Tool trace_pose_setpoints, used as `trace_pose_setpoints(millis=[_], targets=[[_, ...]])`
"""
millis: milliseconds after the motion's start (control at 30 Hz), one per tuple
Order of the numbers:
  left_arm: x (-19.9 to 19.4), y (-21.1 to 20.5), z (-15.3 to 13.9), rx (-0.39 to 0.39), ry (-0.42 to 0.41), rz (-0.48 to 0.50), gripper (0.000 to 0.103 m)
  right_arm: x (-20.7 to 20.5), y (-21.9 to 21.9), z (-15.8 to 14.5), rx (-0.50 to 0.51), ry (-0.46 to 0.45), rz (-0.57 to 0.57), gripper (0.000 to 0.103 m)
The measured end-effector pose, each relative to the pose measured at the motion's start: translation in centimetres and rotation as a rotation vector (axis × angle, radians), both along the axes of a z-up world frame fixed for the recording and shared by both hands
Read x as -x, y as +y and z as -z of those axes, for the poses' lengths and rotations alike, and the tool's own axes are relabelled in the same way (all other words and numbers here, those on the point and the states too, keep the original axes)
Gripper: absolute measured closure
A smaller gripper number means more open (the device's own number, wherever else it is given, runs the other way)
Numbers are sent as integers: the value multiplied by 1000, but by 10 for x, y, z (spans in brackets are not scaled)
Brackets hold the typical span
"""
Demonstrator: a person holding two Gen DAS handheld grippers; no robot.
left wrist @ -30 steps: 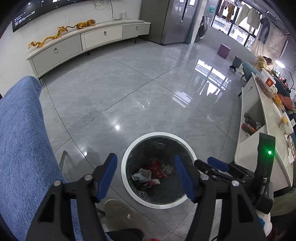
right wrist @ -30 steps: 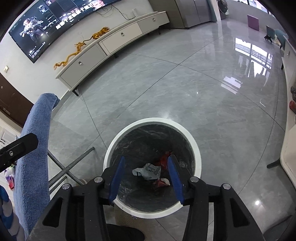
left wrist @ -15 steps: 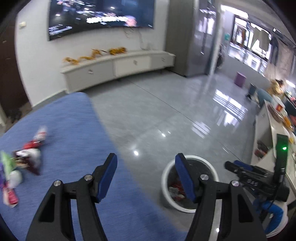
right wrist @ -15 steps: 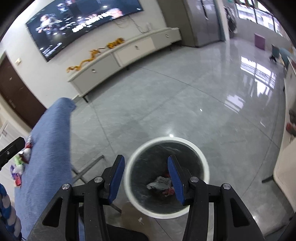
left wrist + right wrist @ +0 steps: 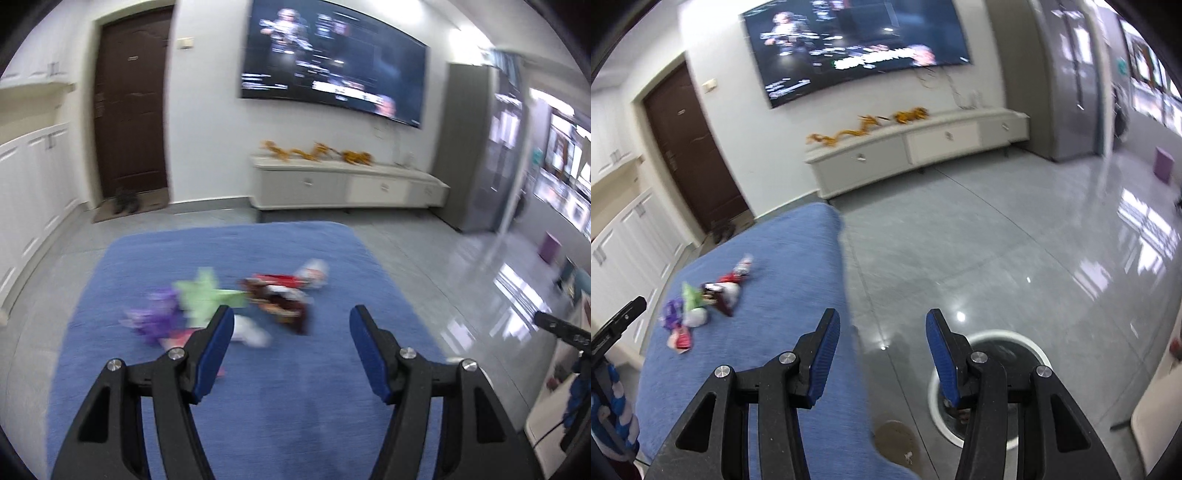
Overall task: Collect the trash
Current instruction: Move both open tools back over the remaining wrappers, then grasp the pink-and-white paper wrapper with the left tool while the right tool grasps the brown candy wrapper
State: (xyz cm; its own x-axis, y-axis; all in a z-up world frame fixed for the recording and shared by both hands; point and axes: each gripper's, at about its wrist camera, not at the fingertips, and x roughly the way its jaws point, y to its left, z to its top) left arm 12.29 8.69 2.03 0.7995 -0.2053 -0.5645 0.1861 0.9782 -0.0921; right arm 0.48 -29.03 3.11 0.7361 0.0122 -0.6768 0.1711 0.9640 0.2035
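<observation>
Trash pile (image 5: 236, 306) lies mid blue-covered worktop (image 5: 295, 406), wrappers touching. Left tongs (image 5: 291, 349) apart, empty, aimed just beside pile: pick one loose outer wrapper. Right tongs (image 5: 882, 350) apart, empty, near bin (image 5: 1039, 350) on floor.

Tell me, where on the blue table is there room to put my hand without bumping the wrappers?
The blue cloth table is bare along its near half, just ahead of the left gripper, and along its right edge beside the floor. It is crowded in the middle toward the left, where the trash wrappers lie bunched together. The far strip toward the TV cabinet looks bare too.
</observation>
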Motion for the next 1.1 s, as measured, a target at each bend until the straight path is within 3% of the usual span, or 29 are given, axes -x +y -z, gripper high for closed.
trace_pose_setpoints(millis=[200, 367, 700, 1100], targets=[[1, 81, 7, 45, 22, -141, 40, -23, 63, -20, 23, -29, -136, 57], [8, 115, 19, 74, 51, -196, 40, -49, 115, -26, 40, -41, -257, 57], [-14, 105, 67, 45, 184, -156, 39, -118, 197, 8, 55, 9, -477, 52], [-74, 72, 115, 8, 293, -130, 39, -188, 246, 67, 81, 62, -644, 50]])
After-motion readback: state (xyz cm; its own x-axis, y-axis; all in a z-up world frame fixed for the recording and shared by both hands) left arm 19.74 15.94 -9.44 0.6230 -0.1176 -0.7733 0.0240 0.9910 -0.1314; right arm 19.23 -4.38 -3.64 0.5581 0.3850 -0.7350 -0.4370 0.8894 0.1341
